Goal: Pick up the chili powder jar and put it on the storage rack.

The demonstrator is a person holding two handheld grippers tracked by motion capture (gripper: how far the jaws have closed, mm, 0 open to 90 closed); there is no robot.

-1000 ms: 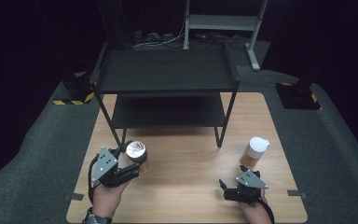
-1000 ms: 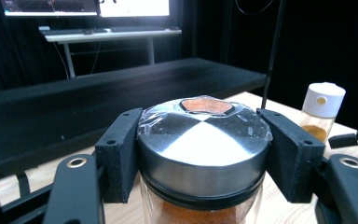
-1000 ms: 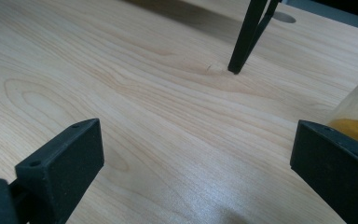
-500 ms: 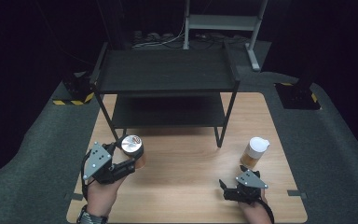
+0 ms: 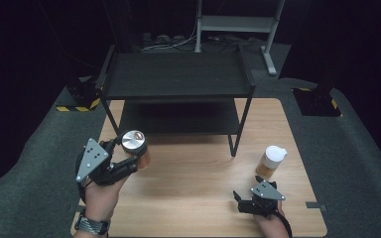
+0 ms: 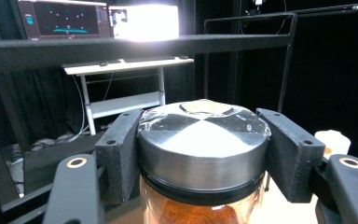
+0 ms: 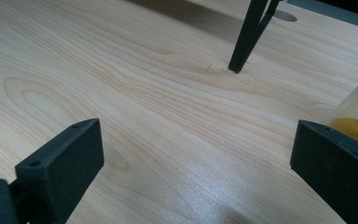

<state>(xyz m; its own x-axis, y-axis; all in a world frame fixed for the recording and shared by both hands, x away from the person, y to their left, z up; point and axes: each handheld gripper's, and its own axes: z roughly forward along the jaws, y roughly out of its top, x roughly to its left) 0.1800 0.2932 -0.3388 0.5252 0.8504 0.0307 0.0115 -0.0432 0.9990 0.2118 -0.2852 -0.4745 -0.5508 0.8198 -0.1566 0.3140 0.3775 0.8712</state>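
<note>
We see the left tongs clenched on an upright amber glass jar with a round silver metal lid, at the light wooden worktop's nine o'clock; right tongs released.

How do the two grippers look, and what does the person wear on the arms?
Both the left gripper and the right gripper are black, each topped by a grey three-cornered plate with small dark holes. Their jaws are blocky black pads; brass-coloured screw holes show in the gripper views. The left wrist carries a dark wristwatch. No sleeves are visible.
</note>
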